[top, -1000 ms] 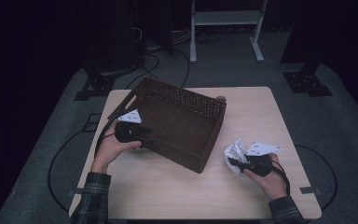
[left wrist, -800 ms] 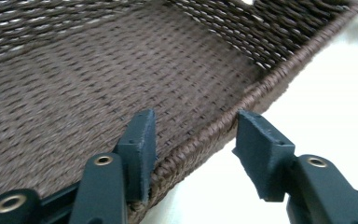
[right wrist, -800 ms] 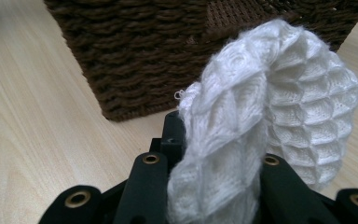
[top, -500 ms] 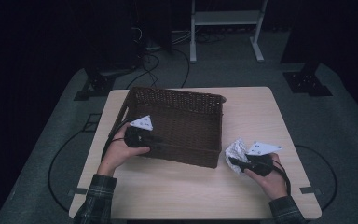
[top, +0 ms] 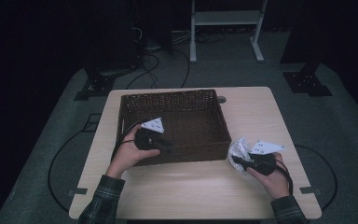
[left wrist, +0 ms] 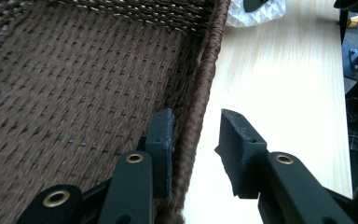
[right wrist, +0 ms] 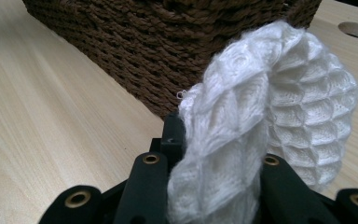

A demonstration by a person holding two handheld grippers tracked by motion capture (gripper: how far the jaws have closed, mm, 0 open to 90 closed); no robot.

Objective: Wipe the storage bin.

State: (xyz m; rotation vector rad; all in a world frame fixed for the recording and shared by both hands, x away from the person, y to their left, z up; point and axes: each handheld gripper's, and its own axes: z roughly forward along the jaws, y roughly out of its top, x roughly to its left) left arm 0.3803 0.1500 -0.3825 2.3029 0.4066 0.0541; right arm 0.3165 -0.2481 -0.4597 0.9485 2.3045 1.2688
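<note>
The basket [top: 175, 126] now sits flat and square on the worktop [top: 196, 196], where a second ago it stood tipped up on edge and turned at an angle; the left tongs [top: 167, 148] have swung with it toward the near side. Their jaws have just been closing, and in the left gripper view the near wall of the basket [left wrist: 200, 107] runs between them: one jaw lies against the inside of the weave, while the outer jaw stands a little off the rim, so a firm pinch cannot be told. The right tongs [top: 237, 160] have not shifted; they rest on the worktop just beside the basket's near right corner, pinching a white cloth [right wrist: 261, 116] with a honeycomb weave, bunched and rising from between the jaws. The cloth [top: 239, 148] is outside the basket, and what shows of the brown woven floor [left wrist: 74, 84] has nothing lying on it.
</note>
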